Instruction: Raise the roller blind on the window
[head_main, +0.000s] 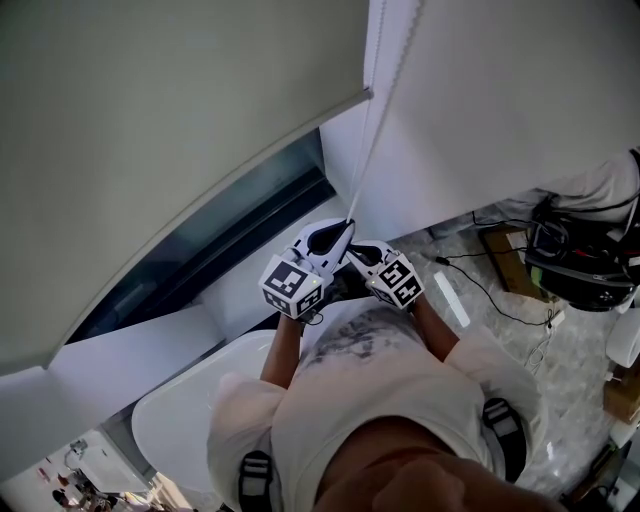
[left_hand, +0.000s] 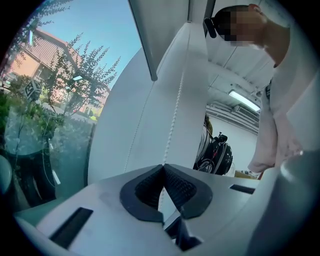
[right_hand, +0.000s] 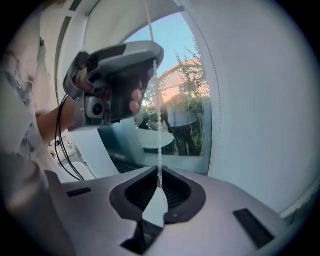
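Left tool (left_hand: 162, 167) clamped on bead chain (right_hand: 159, 145); right tool (right_hand: 159, 174) just below it, apparently clamped on the chain too. Roller blind (head_main: 150, 130) hangs left of chain, partly covering window (head_main: 230, 235).

Left tongs (left_hand: 162, 167) and right tongs (right_hand: 159, 174) in smooth pale grey shells, black ribbed pads (left_hand: 185, 189), black-and-white marker cube (head_main: 292, 285) behind each, thin black cable (right_hand: 57, 140) behind left tongs, pale short-sleeved shirt (head_main: 370, 375) with grey print, black shoulder buckles (head_main: 255, 472)
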